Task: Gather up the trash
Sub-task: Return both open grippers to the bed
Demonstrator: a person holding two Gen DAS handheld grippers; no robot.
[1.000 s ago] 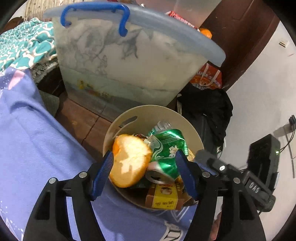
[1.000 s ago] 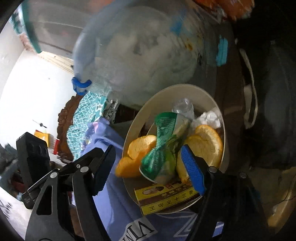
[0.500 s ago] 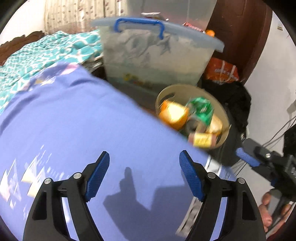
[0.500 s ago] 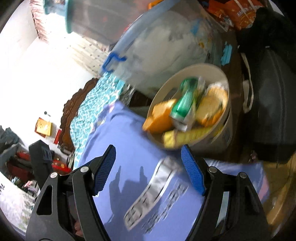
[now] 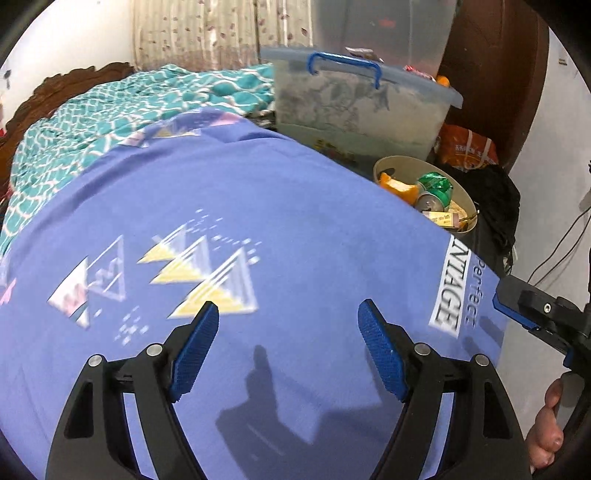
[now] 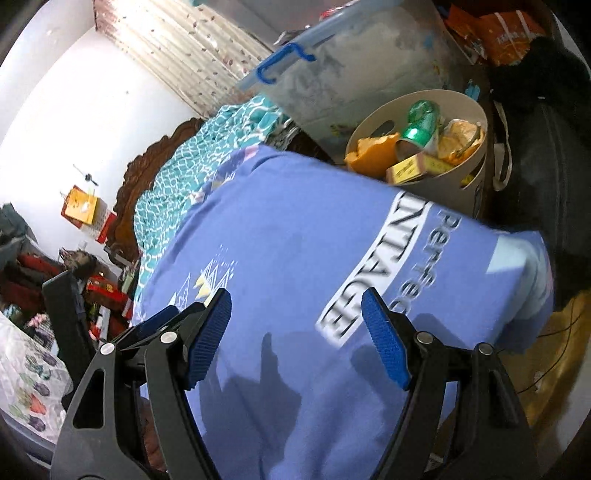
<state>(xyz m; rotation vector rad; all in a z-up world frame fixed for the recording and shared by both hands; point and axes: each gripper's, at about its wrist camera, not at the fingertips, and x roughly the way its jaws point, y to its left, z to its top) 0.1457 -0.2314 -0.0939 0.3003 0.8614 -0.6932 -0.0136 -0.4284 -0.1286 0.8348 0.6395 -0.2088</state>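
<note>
Both sets of tongs, left [image 5: 288,350] and right [image 6: 295,336], wide and empty over the purple cloth [image 5: 258,221], likely since the trash sits gathered in the beige bin [image 6: 443,184] beyond them

White walls [image 6: 74,103], carved wooden headboard [image 5: 85,79], teal patterned bedding [image 5: 110,110], pale floral curtain [image 5: 207,33]

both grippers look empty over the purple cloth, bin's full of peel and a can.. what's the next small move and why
Probably sweep both views across the purple cloth for leftover trash: the left gripper and right gripper stand open and empty, nothing loose shows there, and the bin already holds peel, can and box.
</note>
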